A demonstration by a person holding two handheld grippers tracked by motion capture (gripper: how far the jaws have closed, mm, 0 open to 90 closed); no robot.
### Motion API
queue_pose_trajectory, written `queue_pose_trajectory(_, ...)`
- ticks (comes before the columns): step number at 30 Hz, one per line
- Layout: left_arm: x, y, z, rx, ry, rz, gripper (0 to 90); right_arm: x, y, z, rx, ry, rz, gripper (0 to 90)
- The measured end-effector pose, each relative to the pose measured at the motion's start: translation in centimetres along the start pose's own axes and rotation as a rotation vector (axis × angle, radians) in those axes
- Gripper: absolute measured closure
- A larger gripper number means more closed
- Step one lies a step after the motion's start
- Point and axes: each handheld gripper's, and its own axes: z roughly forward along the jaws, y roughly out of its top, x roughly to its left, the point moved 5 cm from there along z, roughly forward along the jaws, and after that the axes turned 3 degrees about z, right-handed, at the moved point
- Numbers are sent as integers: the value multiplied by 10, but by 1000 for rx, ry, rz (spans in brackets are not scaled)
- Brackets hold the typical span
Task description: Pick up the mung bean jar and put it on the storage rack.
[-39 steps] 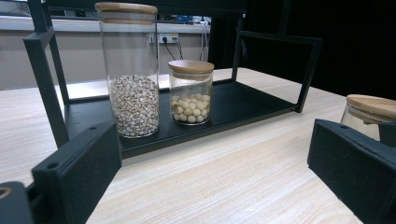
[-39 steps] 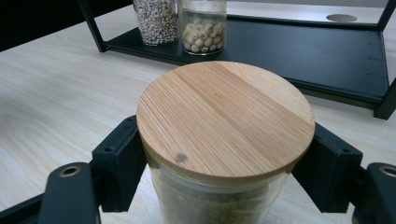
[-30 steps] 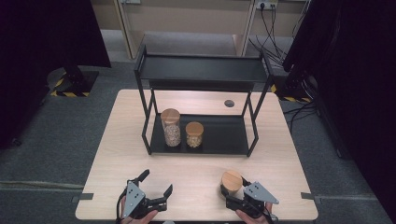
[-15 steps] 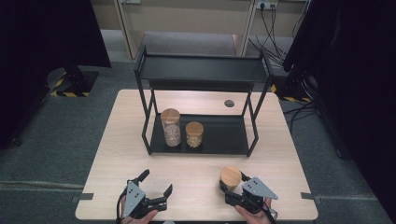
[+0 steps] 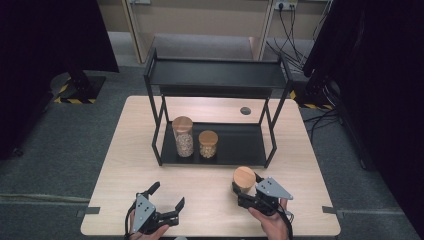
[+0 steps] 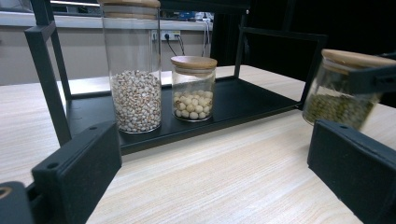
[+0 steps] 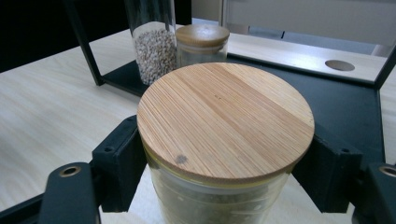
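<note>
Two hand-held black two-jaw grippers are seen at the near edge of a pale wooden table [image 5: 125, 150] with a light, straight grain. The left gripper [image 5: 167, 196] is held low over the bare boards near the front edge, its jaws spread wide apart with nothing between them. The right gripper [image 5: 243, 190] is clamped on a short glass jar with a round bamboo lid [image 7: 224, 116]; the jaws are pressed against the glass just under the lid, and greenish beans are visible inside it in the left gripper view. The jar is located at the front right of the table, just before the rack, and looks tilted in the left gripper view.

Beyond it, a black metal two-tier rack [image 5: 215, 75] is placed at the middle of the table. On its lower tray a tall glass jar of small pale grains with a bamboo lid [image 5: 183, 136] is stood upright, and just beside it a short glass jar of round cream beans with a bamboo lid [image 5: 208, 144]. A round dark cable hole [image 5: 245, 110] is set into the tabletop behind the rack.

Grey carpet [image 5: 60, 145] is laid around the table; black curtains [image 5: 45, 35] are hung on both sides, and cables [image 5: 290, 30] are plugged in at the far wall.
</note>
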Motion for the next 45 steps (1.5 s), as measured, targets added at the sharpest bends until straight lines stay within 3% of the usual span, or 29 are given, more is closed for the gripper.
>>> queue_pose_trajectory(14, 1, 0, -1, -1, 2, -1, 24, -2, 28, 34, 7, -24, -6, 253)
queue_pose_trajectory(22, 1, 0, -1, -1, 2, 0, 24, -3, 40, 57, 14, -65, -10, 253)
queue_pose_trajectory(45, 1, 0, -1, -1, 1, 0, 24, -16, 56, 114, 37, -154, 16, 253)
